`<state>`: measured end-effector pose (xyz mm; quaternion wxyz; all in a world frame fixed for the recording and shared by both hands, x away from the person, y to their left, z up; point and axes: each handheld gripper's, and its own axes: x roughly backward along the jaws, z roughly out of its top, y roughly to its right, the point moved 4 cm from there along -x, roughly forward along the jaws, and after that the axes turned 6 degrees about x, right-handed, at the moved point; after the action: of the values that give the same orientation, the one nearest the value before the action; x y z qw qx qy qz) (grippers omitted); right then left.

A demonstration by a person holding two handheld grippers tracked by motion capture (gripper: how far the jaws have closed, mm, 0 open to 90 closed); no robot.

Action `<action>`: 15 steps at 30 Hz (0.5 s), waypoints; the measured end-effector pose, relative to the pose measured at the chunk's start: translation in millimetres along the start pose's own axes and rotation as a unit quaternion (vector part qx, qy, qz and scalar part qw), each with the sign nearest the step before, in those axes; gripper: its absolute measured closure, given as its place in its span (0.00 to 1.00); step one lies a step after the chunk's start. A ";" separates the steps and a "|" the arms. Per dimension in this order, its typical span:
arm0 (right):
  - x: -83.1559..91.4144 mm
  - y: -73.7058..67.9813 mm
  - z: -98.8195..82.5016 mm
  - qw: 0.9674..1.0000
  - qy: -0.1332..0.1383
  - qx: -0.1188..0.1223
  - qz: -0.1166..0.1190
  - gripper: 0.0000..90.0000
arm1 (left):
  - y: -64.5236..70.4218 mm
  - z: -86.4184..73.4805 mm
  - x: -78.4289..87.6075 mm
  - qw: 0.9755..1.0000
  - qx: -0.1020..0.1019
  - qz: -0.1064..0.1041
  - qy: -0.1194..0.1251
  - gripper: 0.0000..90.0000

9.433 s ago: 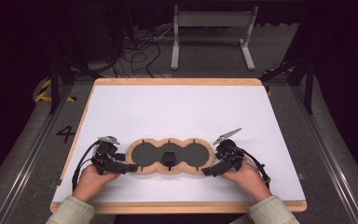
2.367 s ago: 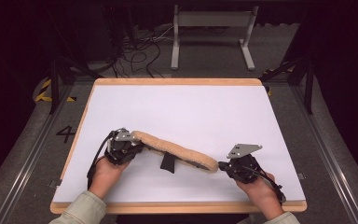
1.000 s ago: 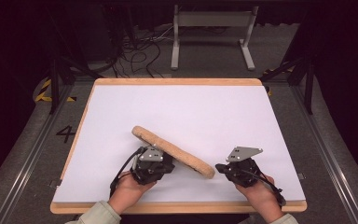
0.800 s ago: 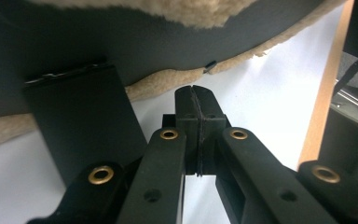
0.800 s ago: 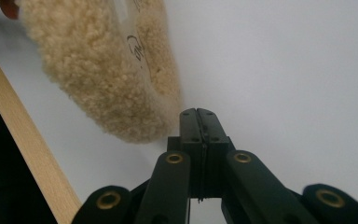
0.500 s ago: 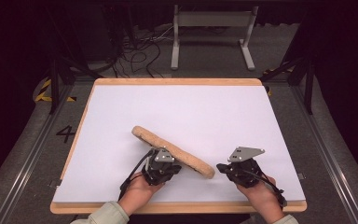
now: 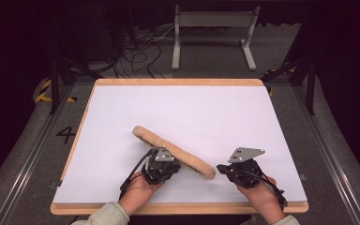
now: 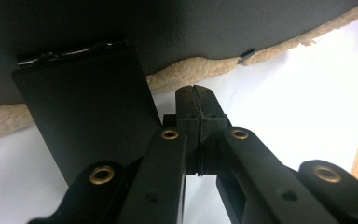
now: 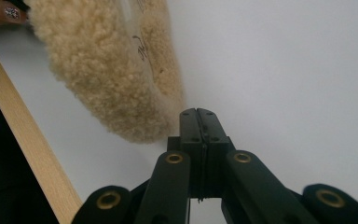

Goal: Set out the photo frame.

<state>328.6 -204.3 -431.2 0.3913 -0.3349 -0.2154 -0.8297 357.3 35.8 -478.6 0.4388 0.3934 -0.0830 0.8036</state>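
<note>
While both grippers stay pressed together (empty), left gripper [image 7: 161, 165] has edged right — fleece-edged stand [image 7: 173, 151] unmoved.

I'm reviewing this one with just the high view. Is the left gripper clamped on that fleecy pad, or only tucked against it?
Observer: Not clamped. In the left gripper view the left gripper is shut, its fingers pressed together with nothing between them.
Operator: What is it pointing at?
Observer: The underside of the fleecy pad, which is dark and smooth, with a black flap beside the fingers.
Operator: And the right gripper?
Observer: The right gripper is shut and empty too. The pad's fleecy end lies just ahead of its tip, and I can't tell whether they touch.
</note>
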 end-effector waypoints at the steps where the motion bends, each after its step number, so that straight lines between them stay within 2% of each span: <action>1: 0.1 -0.1 0.0 1.000 0.000 0.000 0.000 1.00 | -1.7 0.7 0.0 1.000 -0.008 0.004 0.003 1.00; 3: 0.4 0.0 0.1 1.000 0.001 0.000 0.000 1.00 | -4.1 0.7 0.9 1.000 -0.008 0.007 0.002 1.00; 5: 0.5 -0.1 0.2 1.000 0.001 0.000 0.000 1.00 | -6.1 0.1 1.9 1.000 0.001 0.007 0.001 1.00; 7: 0.5 -0.2 0.3 1.000 0.000 0.001 0.000 1.00 | -11.0 0.6 2.9 1.000 0.002 0.013 0.005 1.00; 12: -0.8 -1.0 1.3 1.000 0.001 0.002 0.000 1.00 | -24.0 1.0 6.0 1.000 0.020 0.018 0.013 1.00; 14: -1.3 -1.3 1.8 1.000 0.001 0.003 0.000 1.00 | -26.7 0.6 6.8 0.999 0.028 0.011 0.014 1.00; 15: -1.6 -1.7 2.1 1.000 -0.001 0.004 0.002 1.00 | -30.4 1.2 7.3 1.000 0.024 0.007 0.017 1.00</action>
<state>328.8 -201.1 -431.1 0.3939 -0.3345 -0.2184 -0.8278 379.2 58.2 -479.2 0.4246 0.3896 -0.0590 0.8151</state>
